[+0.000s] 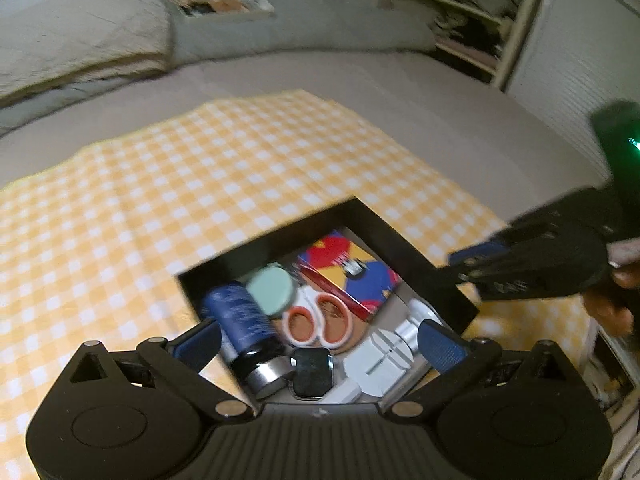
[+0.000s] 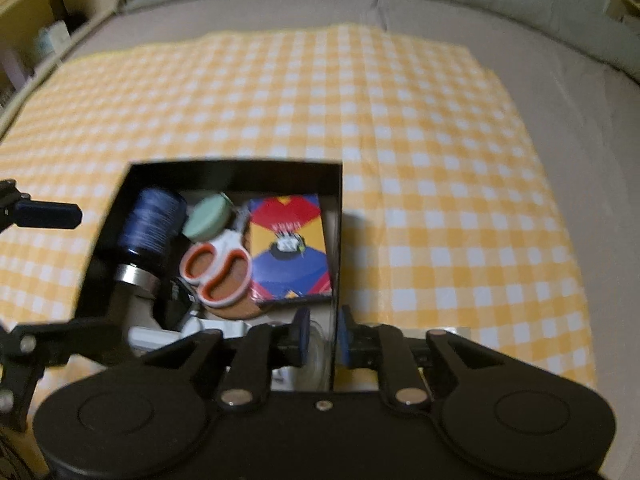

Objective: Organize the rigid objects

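A black open box (image 1: 424, 264) (image 2: 335, 184) sits on a yellow checked cloth (image 1: 160, 184) (image 2: 420, 152). Inside lie a dark blue bottle (image 1: 240, 316) (image 2: 154, 220), a mint round tin (image 1: 271, 290) (image 2: 208, 216), orange-handled scissors (image 1: 320, 320) (image 2: 218, 268), a colourful card box (image 1: 352, 268) (image 2: 290, 248), a black smartwatch (image 1: 312, 374) and a white gadget (image 1: 384, 360). My left gripper (image 1: 320, 346) is open, its fingers straddling the box's near end. My right gripper (image 2: 323, 338) is nearly shut, its pads pinching the box's right wall (image 2: 334, 320).
The cloth lies on a grey bed (image 1: 360, 76) with pillows (image 1: 72, 40) at the far side. Shelves (image 1: 472, 20) stand at the far right in the left wrist view. The right gripper's body (image 1: 552, 264) shows at the right there.
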The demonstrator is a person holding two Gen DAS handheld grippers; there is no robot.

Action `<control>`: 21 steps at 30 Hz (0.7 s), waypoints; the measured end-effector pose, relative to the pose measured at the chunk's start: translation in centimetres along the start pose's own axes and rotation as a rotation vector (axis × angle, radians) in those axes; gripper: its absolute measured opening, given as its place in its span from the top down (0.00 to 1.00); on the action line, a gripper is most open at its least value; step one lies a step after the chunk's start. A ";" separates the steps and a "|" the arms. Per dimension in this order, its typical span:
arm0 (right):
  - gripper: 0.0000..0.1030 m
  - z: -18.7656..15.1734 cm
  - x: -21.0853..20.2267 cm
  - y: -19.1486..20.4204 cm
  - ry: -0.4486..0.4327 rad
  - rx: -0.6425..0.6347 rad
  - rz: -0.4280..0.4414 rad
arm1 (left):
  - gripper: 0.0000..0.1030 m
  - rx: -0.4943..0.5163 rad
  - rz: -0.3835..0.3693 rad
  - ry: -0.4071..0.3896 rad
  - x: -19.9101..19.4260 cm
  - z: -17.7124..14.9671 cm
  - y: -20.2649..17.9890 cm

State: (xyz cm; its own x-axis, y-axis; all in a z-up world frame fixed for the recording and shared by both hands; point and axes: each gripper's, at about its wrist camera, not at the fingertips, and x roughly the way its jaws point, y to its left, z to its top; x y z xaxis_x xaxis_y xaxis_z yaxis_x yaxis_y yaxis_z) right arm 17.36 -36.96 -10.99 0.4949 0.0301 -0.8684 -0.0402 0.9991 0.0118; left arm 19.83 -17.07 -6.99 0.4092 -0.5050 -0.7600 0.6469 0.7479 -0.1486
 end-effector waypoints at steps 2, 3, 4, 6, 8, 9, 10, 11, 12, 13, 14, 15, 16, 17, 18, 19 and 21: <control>0.73 -0.3 -1.7 0.3 -0.046 0.000 -0.003 | 0.00 -0.031 0.040 -0.029 -1.4 -0.1 0.1; 0.71 -0.4 -2.5 0.4 -0.067 -0.001 -0.008 | 0.00 -0.049 0.056 -0.046 -2.2 -0.2 0.2; 0.69 -0.7 -3.4 0.5 -0.092 -0.001 -0.012 | 0.00 -0.067 0.067 -0.066 -3.0 -0.4 0.2; 0.65 -1.4 -5.3 0.7 -0.141 0.005 -0.009 | 0.00 -0.103 0.081 -0.103 -4.7 -0.7 0.4; 0.56 -2.3 -7.0 0.7 -0.188 0.015 0.003 | 0.00 -0.124 0.097 -0.138 -6.4 -1.1 0.2; 0.54 -2.8 -8.0 0.8 -0.215 0.016 0.004 | 0.00 -0.129 0.110 -0.157 -7.3 -1.3 0.0; 0.51 -3.0 -8.7 1.0 -0.237 0.016 0.003 | 0.00 -0.133 0.126 -0.173 -8.0 -1.6 -0.2; 0.47 -3.4 -9.5 1.1 -0.262 0.016 0.001 | 0.00 -0.134 0.151 -0.187 -8.8 -1.8 -0.5; 0.45 -3.7 -10.1 1.3 -0.284 0.016 -0.004 | 0.00 -0.132 0.175 -0.199 -9.5 -2.2 -0.8; 0.42 -4.1 -11.0 1.3 -0.312 0.018 -0.015 | 0.00 -0.130 0.196 -0.210 -10.1 -2.4 -1.1; 0.40 -4.4 -11.4 1.5 -0.332 0.019 -0.024 | 0.00 -0.129 0.215 -0.222 -10.8 -2.8 -1.4; 0.38 -4.6 -11.8 1.7 -0.349 0.020 -0.030 | 0.00 -0.131 0.231 -0.237 -11.4 -3.2 -1.7; 0.34 -5.1 -12.3 1.8 -0.367 0.023 -0.034 | 0.00 -0.136 0.244 -0.251 -12.0 -3.7 -1.8; 0.30 -5.5 -12.8 2.0 -0.382 0.024 -0.036 | 0.00 -0.141 0.254 -0.261 -12.5 -4.1 -1.9; 0.29 -5.9 -13.2 2.3 -0.398 0.022 -0.036 | 0.00 -0.148 0.261 -0.269 -13.0 -4.5 -2.1; 0.26 -6.4 -13.8 2.5 -0.420 0.018 -0.035 | 0.00 -0.156 0.265 -0.277 -13.4 -5.0 -2.1; 0.20 -7.3 -14.7 3.1 -0.456 0.016 -0.027 | 0.00 -0.171 0.277 -0.288 -14.0 -5.8 -2.2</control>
State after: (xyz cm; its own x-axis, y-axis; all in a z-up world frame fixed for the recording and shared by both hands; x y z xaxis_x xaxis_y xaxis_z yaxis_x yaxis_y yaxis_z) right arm 3.62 -34.52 -1.76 0.8275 0.0101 -0.5614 -0.0102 0.9999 0.0028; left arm 8.97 -9.13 0.36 0.7307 -0.3568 -0.5821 0.3816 0.9204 -0.0851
